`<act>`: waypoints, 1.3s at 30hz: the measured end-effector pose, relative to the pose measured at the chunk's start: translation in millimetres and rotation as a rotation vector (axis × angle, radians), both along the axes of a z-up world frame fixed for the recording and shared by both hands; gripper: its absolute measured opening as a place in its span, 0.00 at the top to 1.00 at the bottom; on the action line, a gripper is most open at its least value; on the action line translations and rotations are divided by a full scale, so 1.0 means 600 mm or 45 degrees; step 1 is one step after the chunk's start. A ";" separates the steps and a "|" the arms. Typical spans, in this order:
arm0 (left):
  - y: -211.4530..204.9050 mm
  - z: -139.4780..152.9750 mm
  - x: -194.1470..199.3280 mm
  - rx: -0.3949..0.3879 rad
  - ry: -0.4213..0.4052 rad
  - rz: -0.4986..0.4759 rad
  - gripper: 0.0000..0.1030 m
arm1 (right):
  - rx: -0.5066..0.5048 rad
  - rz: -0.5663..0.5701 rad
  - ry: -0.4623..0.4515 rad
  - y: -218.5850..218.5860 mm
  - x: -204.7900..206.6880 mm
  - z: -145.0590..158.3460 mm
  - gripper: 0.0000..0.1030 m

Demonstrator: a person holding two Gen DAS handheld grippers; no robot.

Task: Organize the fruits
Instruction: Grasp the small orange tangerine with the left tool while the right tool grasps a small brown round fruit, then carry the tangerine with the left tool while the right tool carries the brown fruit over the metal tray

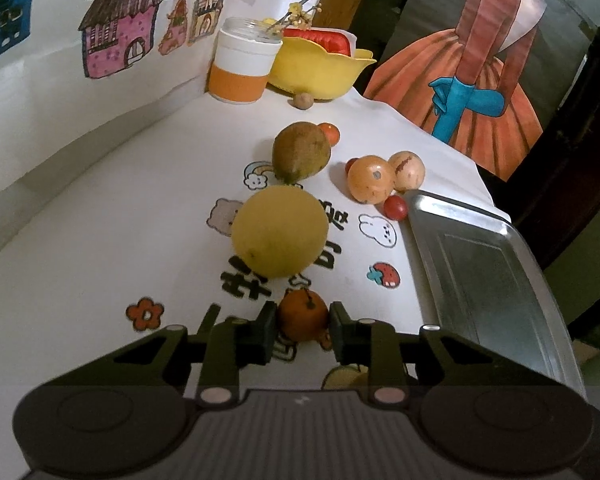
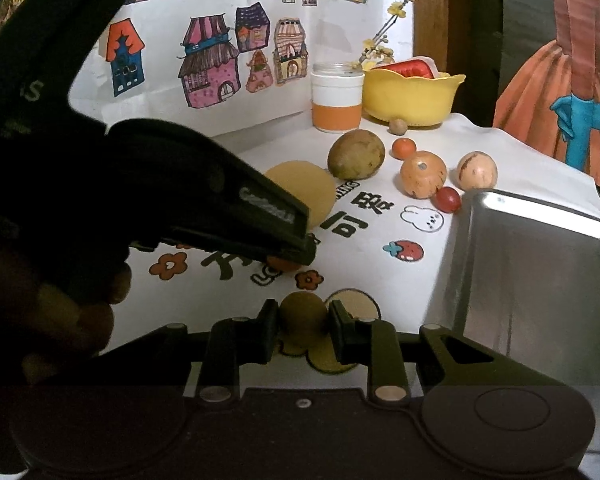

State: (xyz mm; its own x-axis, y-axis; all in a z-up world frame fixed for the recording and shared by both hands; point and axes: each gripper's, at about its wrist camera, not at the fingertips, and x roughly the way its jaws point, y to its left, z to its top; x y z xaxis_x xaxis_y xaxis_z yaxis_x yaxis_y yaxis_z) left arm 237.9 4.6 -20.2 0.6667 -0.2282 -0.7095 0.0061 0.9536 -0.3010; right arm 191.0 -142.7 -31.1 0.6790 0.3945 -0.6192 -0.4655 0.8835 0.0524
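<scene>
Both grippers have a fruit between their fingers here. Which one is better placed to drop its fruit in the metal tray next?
Right, probably. The right gripper grips a small brown fruit with the metal tray close beside it. The left gripper, closed on a small orange, sits farther from the tray, across the cloth.

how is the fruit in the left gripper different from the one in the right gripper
The left gripper brackets a mandarin; the right gripper brackets a brown fruit.
Colour: the mandarin is bright orange, the brown fruit a dull yellowish brown.
Top: the mandarin shows a small dark stem, the brown fruit none.
Surface: the mandarin looks slightly glossy, the brown fruit matte.
Both are small, round, and sit between the fingers over the white cloth.
</scene>
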 end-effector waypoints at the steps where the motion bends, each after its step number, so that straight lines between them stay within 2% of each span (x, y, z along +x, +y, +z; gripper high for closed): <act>1: 0.000 0.001 -0.005 0.002 0.002 -0.001 0.71 | 0.004 -0.001 0.005 -0.003 -0.004 0.001 0.72; 10: -0.016 0.017 -0.062 0.006 0.003 -0.054 0.71 | 0.083 -0.016 0.056 -0.064 -0.061 0.020 0.72; 25: -0.109 0.060 -0.112 -0.030 -0.064 -0.214 0.71 | 0.140 -0.186 0.096 -0.251 -0.167 0.083 0.72; 34: -0.156 0.081 -0.112 -0.049 -0.107 -0.275 0.71 | 0.050 -0.368 0.059 -0.374 -0.215 0.120 0.72; 39: -0.176 0.094 -0.093 -0.047 -0.142 -0.286 0.71 | 0.002 -0.413 0.004 -0.417 -0.210 0.134 0.72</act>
State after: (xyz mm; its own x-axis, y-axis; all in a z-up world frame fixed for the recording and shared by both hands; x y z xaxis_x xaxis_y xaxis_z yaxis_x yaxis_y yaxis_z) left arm 182.2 -101.0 36.1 0.6700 -0.4041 -0.6228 0.2521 0.9129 -0.3211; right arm 65.1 -392.6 49.3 0.7675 0.1587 -0.6211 -0.1595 0.9857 0.0548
